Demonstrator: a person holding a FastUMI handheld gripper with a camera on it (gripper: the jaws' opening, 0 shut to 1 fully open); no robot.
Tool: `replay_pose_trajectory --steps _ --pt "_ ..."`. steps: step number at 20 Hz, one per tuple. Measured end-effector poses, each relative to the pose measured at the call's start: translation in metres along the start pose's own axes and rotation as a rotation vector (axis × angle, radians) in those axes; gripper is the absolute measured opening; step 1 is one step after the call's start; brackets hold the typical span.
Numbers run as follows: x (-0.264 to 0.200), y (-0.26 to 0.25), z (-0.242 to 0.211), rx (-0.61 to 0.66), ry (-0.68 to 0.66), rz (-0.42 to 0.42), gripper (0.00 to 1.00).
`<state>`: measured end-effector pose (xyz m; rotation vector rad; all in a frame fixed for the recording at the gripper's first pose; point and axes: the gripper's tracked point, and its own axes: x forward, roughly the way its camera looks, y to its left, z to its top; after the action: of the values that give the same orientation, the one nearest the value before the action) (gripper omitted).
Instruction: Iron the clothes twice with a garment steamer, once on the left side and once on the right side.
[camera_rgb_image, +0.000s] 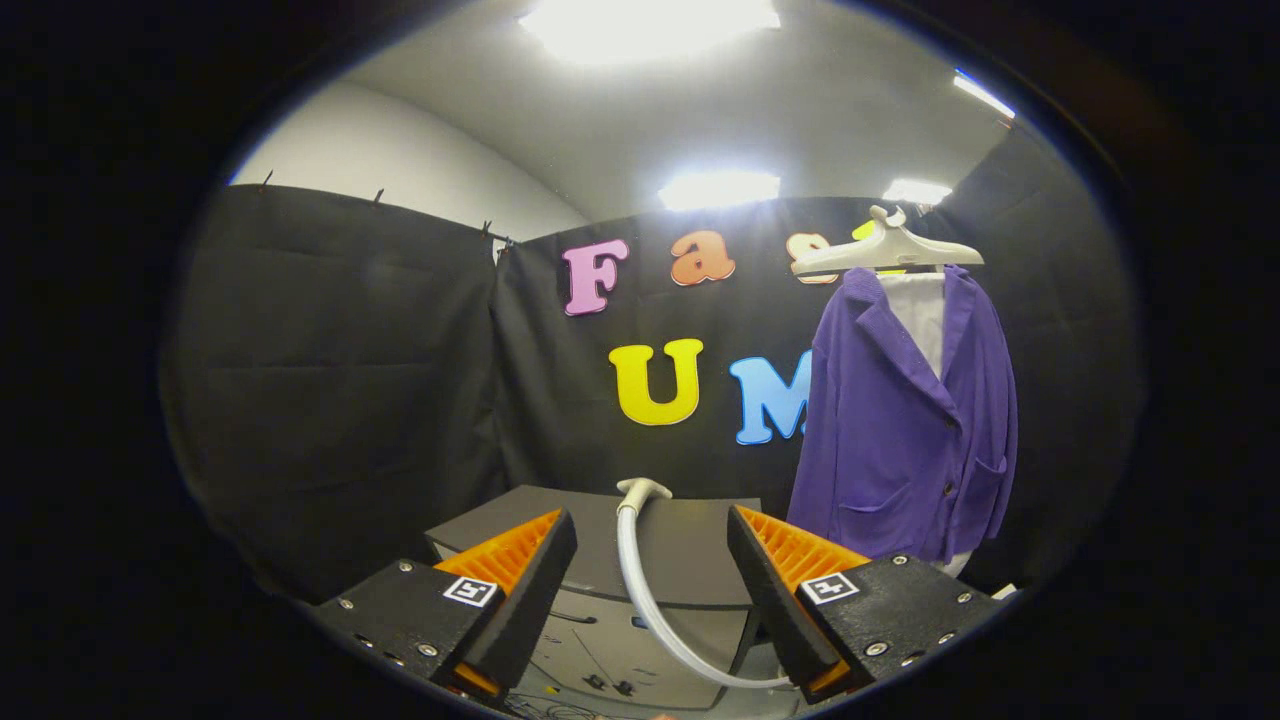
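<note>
The tool (650, 560) is open, its two fingers stand wide apart and hold nothing, and between them runs a pale steamer hose (640, 590) that rises to a small nozzle-like end (641, 490) just ahead of the fingertips. Below and beyond the fingers stands a grey cabinet (680, 550), which the hose crosses. The purple jacket (900, 430) hangs on a pale hanger (885, 250) over a white garment (920, 310), beyond the right finger and higher than it, well apart from the tool, in front of the black cloth wall (330, 380).
</note>
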<state>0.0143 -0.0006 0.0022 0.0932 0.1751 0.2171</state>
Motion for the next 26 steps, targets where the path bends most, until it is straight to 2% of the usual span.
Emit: replay_pose_trajectory --steps 3,9,13,18,22,26 --pt "0.048 0.021 0.014 0.04 0.045 0.01 0.94" --pt "0.154 0.033 0.015 0.137 0.187 -0.1 0.94" --pt "0.221 0.033 -0.009 0.114 0.342 -0.167 0.95" --pt "0.29 0.036 -0.056 0.113 0.501 -0.166 0.95" --pt "0.33 0.022 -0.107 0.074 0.674 -0.192 0.95" --pt "0.358 0.02 -0.145 0.112 0.809 -0.185 0.95"
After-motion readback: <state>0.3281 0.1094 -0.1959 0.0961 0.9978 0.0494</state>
